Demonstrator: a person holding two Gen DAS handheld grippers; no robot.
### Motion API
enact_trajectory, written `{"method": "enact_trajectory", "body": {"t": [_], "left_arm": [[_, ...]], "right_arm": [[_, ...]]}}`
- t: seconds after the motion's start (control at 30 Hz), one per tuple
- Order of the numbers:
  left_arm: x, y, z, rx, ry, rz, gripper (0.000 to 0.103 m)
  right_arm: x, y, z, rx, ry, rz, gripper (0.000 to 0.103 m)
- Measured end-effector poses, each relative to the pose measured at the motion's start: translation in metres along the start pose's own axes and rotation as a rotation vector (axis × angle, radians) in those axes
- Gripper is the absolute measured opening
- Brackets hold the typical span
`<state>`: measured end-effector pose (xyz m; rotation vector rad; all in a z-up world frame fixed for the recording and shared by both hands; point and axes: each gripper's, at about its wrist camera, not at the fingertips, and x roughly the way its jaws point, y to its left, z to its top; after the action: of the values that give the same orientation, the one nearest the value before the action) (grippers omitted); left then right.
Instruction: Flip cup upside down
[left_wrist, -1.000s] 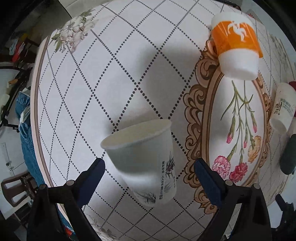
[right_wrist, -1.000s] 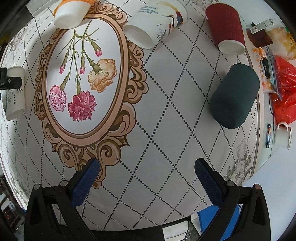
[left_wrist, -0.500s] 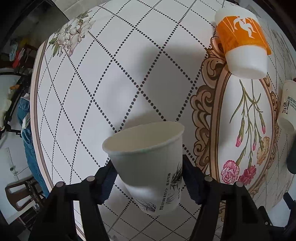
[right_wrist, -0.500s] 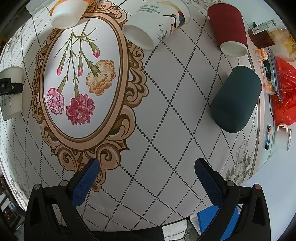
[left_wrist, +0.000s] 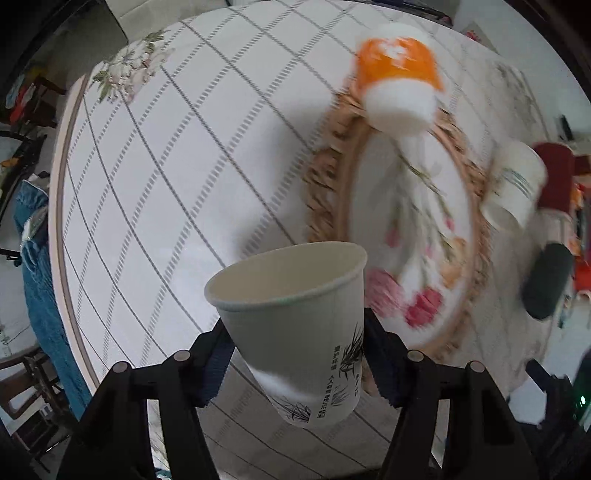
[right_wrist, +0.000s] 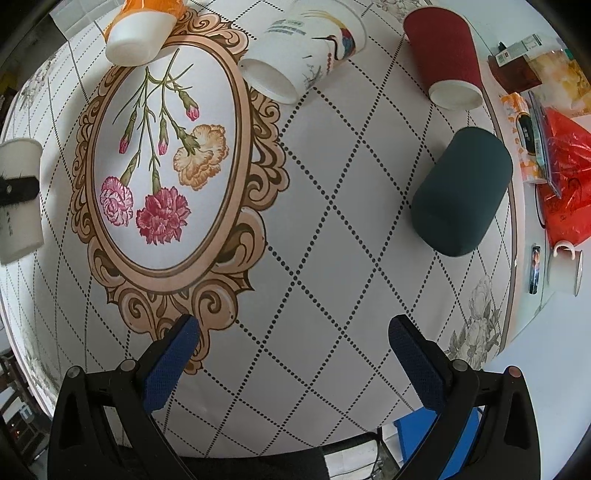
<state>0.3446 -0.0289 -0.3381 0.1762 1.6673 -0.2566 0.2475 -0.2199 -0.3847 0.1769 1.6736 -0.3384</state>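
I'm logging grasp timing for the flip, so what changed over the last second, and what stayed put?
The left gripper went from open, fingers either side of the white paper cup, to shut on it, and has lifted it off the tablecloth; the blurred background shows it moving. The cup is still mouth-up. The right gripper stays open and empty, and the other cups haven't moved.
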Motion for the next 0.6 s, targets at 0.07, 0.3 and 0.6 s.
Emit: {"method": "enact_trajectory", "body": {"t": [0.07,0.3,0.6], "left_arm": [[-0.004,-0.016,-0.017,0.013,-0.002,0.004,0.063],[-0.002,-0.053,-0.061,-0.038,0.011,-0.005,0.063],[0.019,-0.088,-0.097,-0.116,0.046,-0.041,0.063]], "right_arm": [[-0.002,-0.006,-0.005,-0.008,-0.007,0.011,0.103],[-0.002,-0.028,-0.03,-0.066,-0.01,0.068,0.103],[0.013,-0.07,-0.065,-0.127,-0.002,0.107,0.103]]}}
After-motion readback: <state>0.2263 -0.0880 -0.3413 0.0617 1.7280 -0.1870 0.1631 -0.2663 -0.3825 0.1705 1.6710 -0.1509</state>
